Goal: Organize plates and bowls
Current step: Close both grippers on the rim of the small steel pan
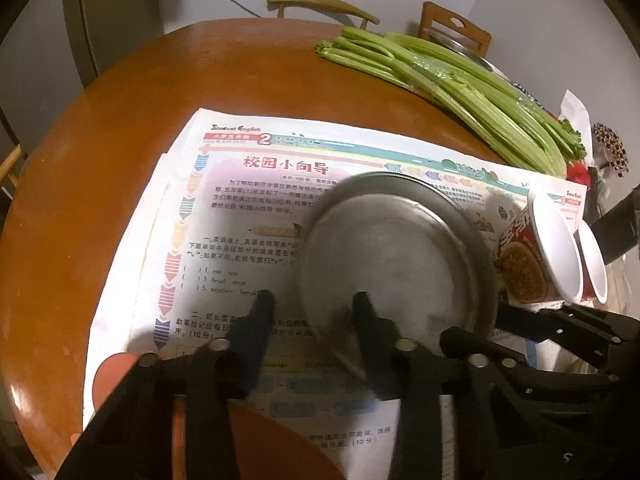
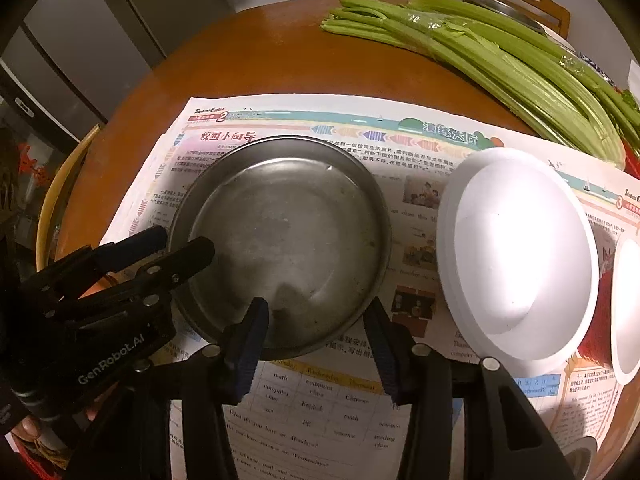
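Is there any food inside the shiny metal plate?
No, the metal plate lies bare on the newspaper, showing only its scuffed grey bottom.

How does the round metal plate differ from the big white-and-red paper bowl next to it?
The round grey metal plate is shallow and flat-bottomed; the white-and-red paper bowl is deep. The plate is dull, scuffed steel; the bowl is clean white inside with red print outside. The left gripper straddles the plate's rim and the right gripper its near edge; nothing touches the bowl. Both sit on the printed newspaper.
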